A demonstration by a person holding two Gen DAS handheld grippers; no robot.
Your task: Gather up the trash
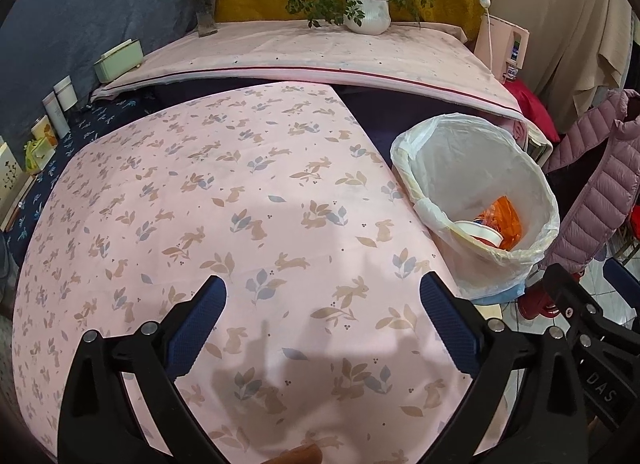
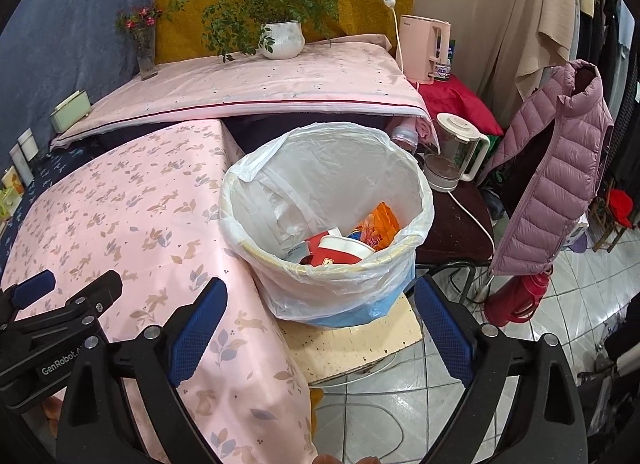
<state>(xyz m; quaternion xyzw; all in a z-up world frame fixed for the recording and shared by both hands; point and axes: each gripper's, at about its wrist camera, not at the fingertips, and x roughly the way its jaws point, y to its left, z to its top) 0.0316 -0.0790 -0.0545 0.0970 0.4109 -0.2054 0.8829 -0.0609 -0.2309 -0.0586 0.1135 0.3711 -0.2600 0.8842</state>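
- Nearest the lens, left wrist view: left gripper [image 1: 322,298], blue-padded jaws spread wide, nothing between them but bare cloth.
- Directly under and ahead of that gripper: pink rabbit-print tablecloth [image 1: 224,192], flat, no loose trash visible on it.
- Right of the left gripper, past the right-hand finger: trash bin [image 1: 524,168] with white liner, standing just off the cloth's edge.
- Inside the bin: orange wrapper [image 1: 506,220] and a red-and-white paper cup [image 1: 482,234], lying at the bottom.
- Far right of the same view: part of the right gripper's black frame, close beside the left one.
- Right wrist view: right gripper [image 2: 320,304], jaws likewise wide apart, holding nothing.
- Just ahead of and between its fingers: the trash bin [image 2: 280,168], rim open toward the lens, resting on a pale board [image 2: 360,336] over tiled floor [image 2: 420,404].
- In the bin from this side: paper cup [image 2: 340,250], orange wrapper [image 2: 378,224], some blue-printed packaging partly hidden between them.
- Left of the right gripper: tablecloth [image 2: 120,204] hanging over the table edge; left gripper's frame at the lower left.
- Beyond the bin: second pink cloth [image 2: 260,88] carrying a potted plant [image 2: 282,40] and a flower vase [image 2: 145,52].
- Right of the bin: clear kettle [image 2: 456,152], pink jacket [image 2: 560,168], red flask [image 2: 520,296].
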